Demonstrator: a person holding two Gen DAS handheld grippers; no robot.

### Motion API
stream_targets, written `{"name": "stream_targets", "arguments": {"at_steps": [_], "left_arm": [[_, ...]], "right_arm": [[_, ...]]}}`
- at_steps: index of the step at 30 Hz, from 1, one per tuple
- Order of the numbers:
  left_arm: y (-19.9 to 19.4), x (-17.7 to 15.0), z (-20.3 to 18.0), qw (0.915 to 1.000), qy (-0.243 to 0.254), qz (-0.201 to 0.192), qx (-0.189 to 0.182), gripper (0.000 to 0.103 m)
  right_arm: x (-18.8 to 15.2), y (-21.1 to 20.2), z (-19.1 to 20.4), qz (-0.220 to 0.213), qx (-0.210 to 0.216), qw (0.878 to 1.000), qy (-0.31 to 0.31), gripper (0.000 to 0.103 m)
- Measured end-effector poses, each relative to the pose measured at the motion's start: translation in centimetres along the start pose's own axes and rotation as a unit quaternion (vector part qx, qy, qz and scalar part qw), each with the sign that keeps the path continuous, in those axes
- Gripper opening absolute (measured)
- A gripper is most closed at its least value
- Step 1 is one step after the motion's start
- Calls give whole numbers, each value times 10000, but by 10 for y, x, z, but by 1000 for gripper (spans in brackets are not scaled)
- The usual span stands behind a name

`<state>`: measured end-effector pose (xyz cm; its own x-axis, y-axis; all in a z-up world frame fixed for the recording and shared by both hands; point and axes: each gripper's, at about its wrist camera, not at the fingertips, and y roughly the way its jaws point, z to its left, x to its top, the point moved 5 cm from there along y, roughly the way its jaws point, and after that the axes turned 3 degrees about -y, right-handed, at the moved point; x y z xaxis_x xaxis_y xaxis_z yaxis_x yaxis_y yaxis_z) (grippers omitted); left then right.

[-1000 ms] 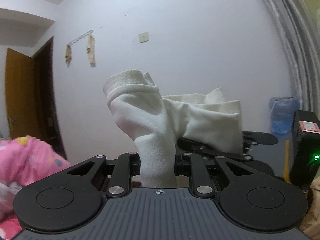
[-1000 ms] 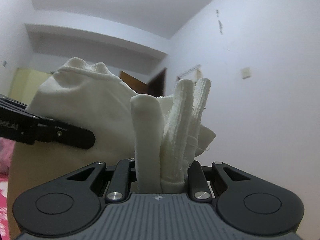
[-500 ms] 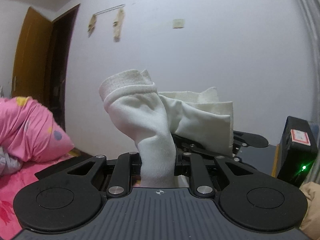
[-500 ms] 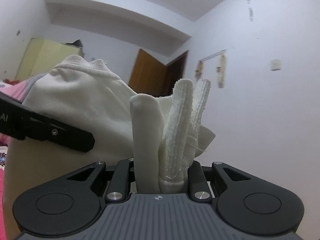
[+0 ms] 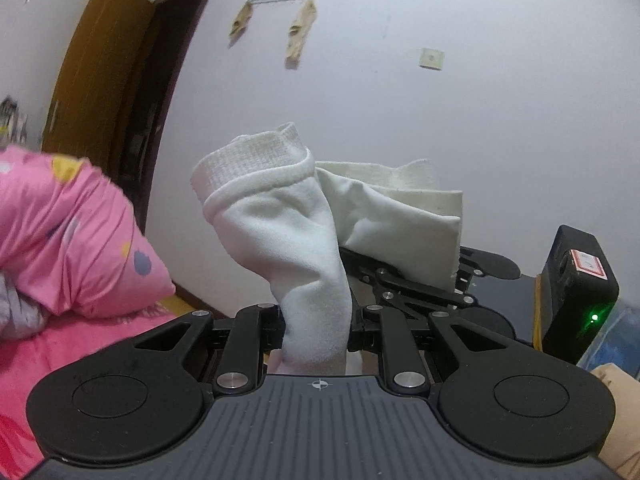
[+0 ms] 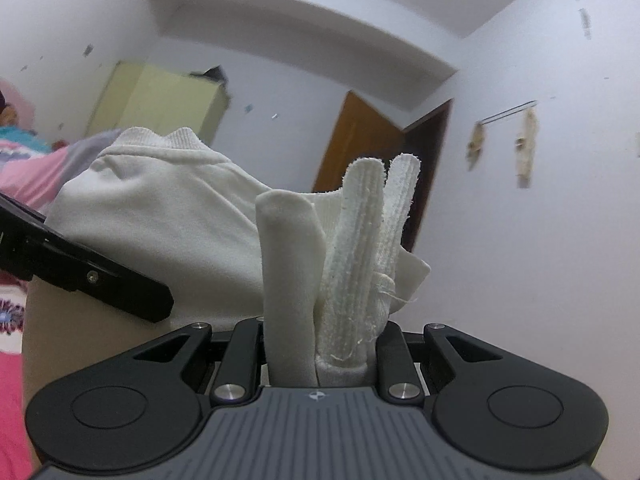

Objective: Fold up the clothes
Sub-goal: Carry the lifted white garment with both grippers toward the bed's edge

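A white fleece garment [image 5: 288, 224] with a ribbed hem is held up in the air. My left gripper [image 5: 316, 320] is shut on a bunch of its cloth, which stands up between the jaws. The right gripper [image 5: 416, 284] shows just behind, clamped on another white part [image 5: 404, 216]. In the right wrist view my right gripper [image 6: 320, 340] is shut on a folded edge and ribbed cuff [image 6: 364, 248] of the garment. The rest of the garment [image 6: 160, 216] spreads to the left, where the black left gripper [image 6: 92, 276] crosses it. The fingertips are hidden by cloth.
A pink quilt [image 5: 60, 232] lies bunched on a pink bed [image 5: 68, 344] at the left. A brown door [image 6: 360, 144] stands open in the white wall, beside a wall rack [image 5: 280, 20]. A yellow-green wardrobe [image 6: 156, 104] stands further left. A person's hand [image 5: 616, 400] shows at the right edge.
Both grippers have swung sideways with the garment held between them; the door, bed and wardrobe have come into view. Their hold on the cloth looks the same.
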<state>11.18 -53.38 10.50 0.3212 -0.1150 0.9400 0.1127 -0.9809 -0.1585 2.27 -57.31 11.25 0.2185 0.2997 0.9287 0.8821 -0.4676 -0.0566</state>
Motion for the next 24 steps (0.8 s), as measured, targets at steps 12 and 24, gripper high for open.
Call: {"name": "stream_targets", "arguments": {"at_steps": [12,24], "left_arm": [[26,-16,44,9978,-632,173,-32,18],[62,-34,124,9917,-1237,305,157,17]], "right_arm": [[-27,59,11,437,398,9970,-490,21],[-71,139,42,735,881,9894,-893,21]]}}
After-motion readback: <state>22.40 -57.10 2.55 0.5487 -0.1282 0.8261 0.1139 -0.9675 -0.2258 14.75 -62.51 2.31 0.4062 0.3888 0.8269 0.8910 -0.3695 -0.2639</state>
